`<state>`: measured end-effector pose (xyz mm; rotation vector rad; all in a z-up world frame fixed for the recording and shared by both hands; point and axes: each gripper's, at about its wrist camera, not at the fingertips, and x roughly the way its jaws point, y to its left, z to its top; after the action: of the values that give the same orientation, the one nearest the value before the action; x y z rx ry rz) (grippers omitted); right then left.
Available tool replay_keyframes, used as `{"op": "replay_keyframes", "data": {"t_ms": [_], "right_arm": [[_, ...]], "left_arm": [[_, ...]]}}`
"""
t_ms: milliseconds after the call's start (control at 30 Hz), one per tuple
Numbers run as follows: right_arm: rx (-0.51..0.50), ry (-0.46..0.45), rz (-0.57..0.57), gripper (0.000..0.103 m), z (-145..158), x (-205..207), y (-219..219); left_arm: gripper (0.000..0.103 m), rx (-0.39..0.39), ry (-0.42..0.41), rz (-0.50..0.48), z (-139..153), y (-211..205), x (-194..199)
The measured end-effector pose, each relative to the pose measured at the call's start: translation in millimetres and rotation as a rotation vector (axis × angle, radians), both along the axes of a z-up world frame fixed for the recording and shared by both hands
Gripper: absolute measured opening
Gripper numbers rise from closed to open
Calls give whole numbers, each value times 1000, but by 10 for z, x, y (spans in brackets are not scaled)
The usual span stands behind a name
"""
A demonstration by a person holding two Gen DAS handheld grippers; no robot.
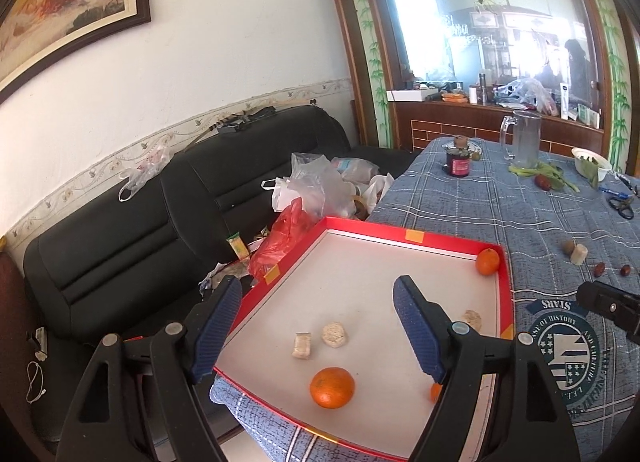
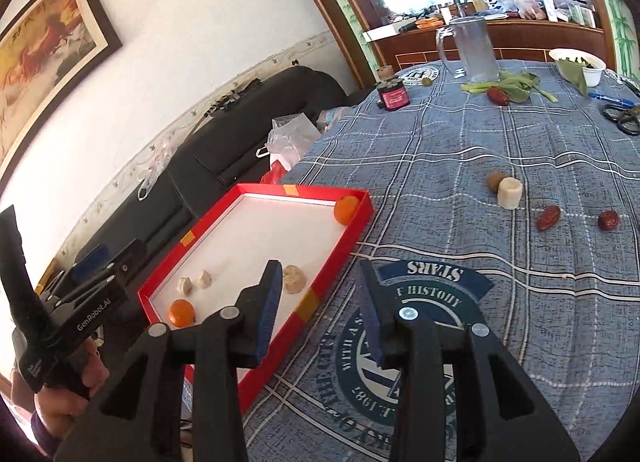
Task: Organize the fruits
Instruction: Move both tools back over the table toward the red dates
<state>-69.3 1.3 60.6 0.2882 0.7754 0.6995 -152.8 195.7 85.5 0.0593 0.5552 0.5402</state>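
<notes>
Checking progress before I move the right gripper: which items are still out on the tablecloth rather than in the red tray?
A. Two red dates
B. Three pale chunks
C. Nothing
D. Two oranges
A: two red dates lie on the tablecloth, right of the red tray, which holds the oranges.

Red tray [image 2: 340,258], white inside, held 2 oranges: one [image 2: 181,313] at near end w/ 3 pale chunks [image 2: 294,278] beside it, one [image 2: 346,209] in far corner. Right of tray on cloth: pale chunk [image 2: 510,192], brown fruit [image 2: 496,181], 2 red dates [image 2: 548,217].
</notes>
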Motion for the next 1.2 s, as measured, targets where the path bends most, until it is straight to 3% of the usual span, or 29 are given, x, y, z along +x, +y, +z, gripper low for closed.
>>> {"op": "replay_keyframes", "data": {"t_ms": [200, 367, 567, 767, 1000, 1167, 1200], "right_arm": [[17, 0, -31, 40, 8, 42, -203], [8, -4, -106, 40, 20, 110, -615], [13, 50, -319, 40, -39, 250, -1716], [-57, 194, -547, 40, -149, 431, -2692], [-104, 339, -567, 40, -381, 762, -2724], [-126, 409, -631, 39, -541, 967, -2709], [-147, 413, -647, 35, -562, 991, -2688]], "left_arm": [[78, 7, 14, -17, -17, -128, 18], [78, -8, 46, -75, -88, -335, 99], [78, -30, 112, -227, -225, -758, 277], [78, -37, 149, -377, -255, -1247, 420], [78, -39, 182, -505, -223, -1645, 481], [78, -20, 206, -504, -253, -1678, 474], [78, -22, 212, -501, -256, -1673, 486]]}}
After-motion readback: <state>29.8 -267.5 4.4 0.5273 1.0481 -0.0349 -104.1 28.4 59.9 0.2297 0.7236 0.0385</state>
